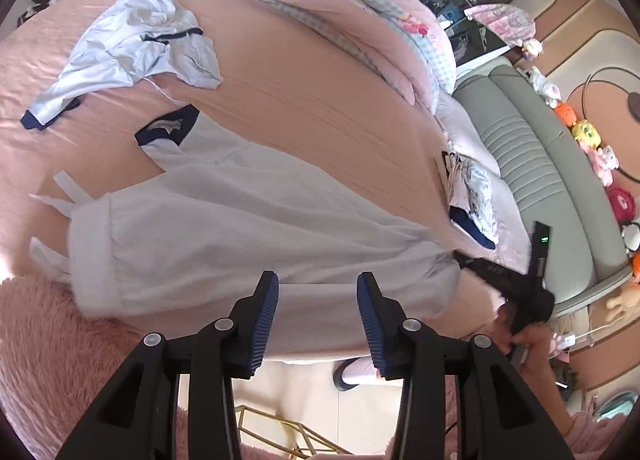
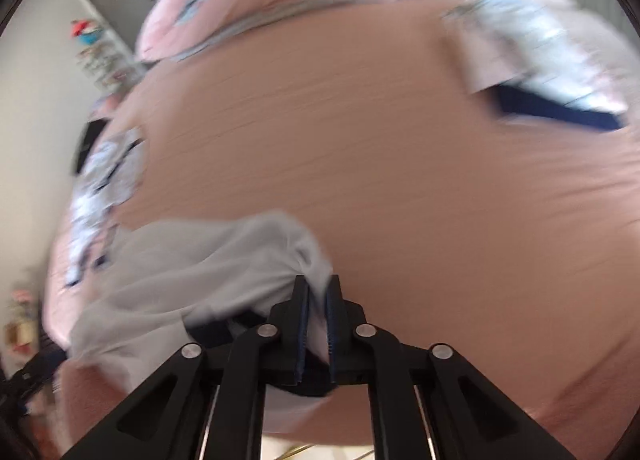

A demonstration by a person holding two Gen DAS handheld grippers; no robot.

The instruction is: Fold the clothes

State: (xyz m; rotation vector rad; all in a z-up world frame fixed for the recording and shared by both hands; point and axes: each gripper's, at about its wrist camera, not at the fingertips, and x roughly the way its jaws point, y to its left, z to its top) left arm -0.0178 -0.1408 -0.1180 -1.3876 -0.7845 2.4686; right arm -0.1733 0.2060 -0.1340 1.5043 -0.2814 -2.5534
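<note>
The pink bed (image 1: 304, 99) fills both views, with a rolled pink quilt (image 1: 344, 3) at its far side. Spread flat near the front edge lies the pale garment (image 1: 240, 211), navy-trimmed at its neck and white-cuffed at the left end; a 2nd one like it, the crumpled garment (image 1: 128, 47), sits further back, well apart. The cloth looks thin, light and limp, so it will likely sag and slide unless taken by a hem or corner, 2 corners at once for a clean fold. The right gripper (image 2: 318, 292) is clenched on a bunch of that pale cloth at its right end. The left gripper (image 1: 318, 284) hovers over the near edge, jaws parted, nothing between them.
</note>
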